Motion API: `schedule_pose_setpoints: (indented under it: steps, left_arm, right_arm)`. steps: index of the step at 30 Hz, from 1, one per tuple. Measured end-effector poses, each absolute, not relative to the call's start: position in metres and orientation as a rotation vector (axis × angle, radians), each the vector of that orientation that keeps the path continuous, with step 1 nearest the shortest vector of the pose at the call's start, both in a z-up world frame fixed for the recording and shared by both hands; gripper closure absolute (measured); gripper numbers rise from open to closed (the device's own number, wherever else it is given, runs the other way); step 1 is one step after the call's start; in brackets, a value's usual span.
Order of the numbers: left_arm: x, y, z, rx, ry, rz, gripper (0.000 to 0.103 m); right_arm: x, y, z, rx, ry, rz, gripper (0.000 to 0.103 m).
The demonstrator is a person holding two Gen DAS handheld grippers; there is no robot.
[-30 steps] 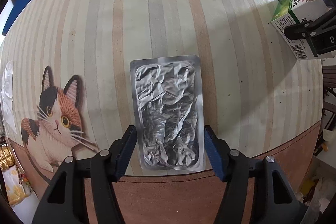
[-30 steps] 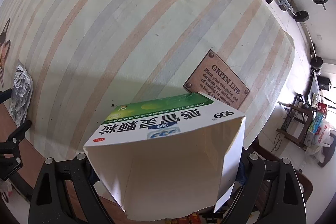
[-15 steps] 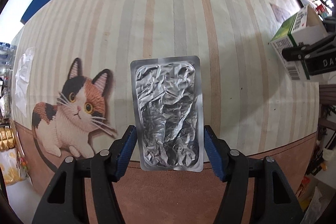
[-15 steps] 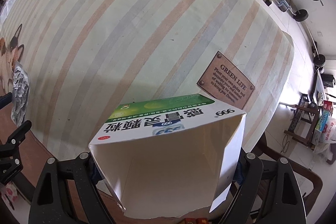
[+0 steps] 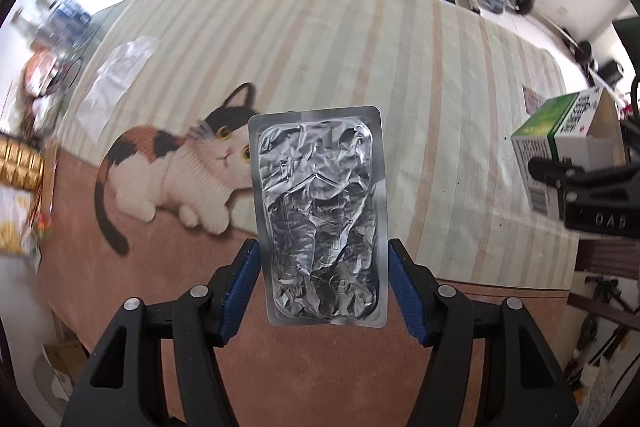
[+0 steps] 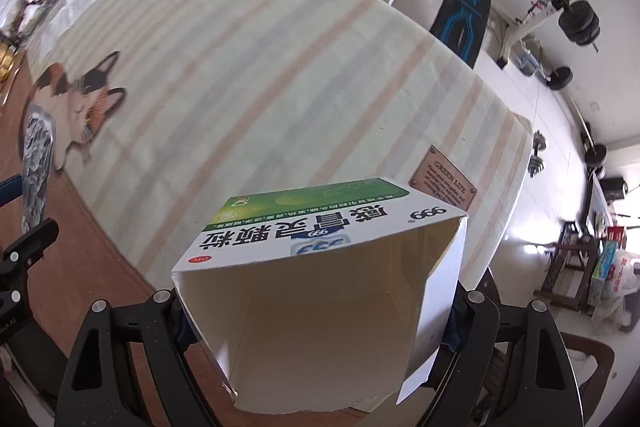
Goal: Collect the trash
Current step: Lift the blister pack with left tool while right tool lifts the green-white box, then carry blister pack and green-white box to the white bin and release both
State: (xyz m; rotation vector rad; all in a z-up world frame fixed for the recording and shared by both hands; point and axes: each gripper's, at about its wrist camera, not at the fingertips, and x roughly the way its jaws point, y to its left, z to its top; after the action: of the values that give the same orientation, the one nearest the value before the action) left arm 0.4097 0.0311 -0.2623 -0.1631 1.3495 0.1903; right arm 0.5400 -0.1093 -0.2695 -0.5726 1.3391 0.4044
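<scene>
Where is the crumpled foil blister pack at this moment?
In the left wrist view the foil blister pack sits centre frame, clamped between the left gripper's blue fingers, in front of the cat picture on the striped tablecloth.

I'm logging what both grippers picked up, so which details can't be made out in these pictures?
- Foil blister pack, left wrist view: only its crumpled foil side shows, other face turned away.
- Medicine box, right wrist view: its bottom is cut off by the frame edge.
- Clear plastic wrapper: blurred.

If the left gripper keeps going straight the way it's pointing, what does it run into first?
Probably the striped tablecloth. The left gripper, holding the foil blister pack, points over it past the cat print; nothing stands between, though depth is unclear.
</scene>
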Motion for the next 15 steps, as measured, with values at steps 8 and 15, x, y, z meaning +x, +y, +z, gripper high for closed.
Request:
schedule_pose_setpoints:
  steps: [8,15]
  left_arm:
    - [0.321,0.059,-0.222,-0.265,1.258,0.297,0.042]
    - [0.212,0.082,-0.204,-0.359,1.185,0.394,0.042]
  right_arm:
    - [0.445,-0.059,-0.223,-0.597,1.254,0.547,0.014]
    - [0.340,-0.029,-0.189,-0.623,1.180,0.646,0.014]
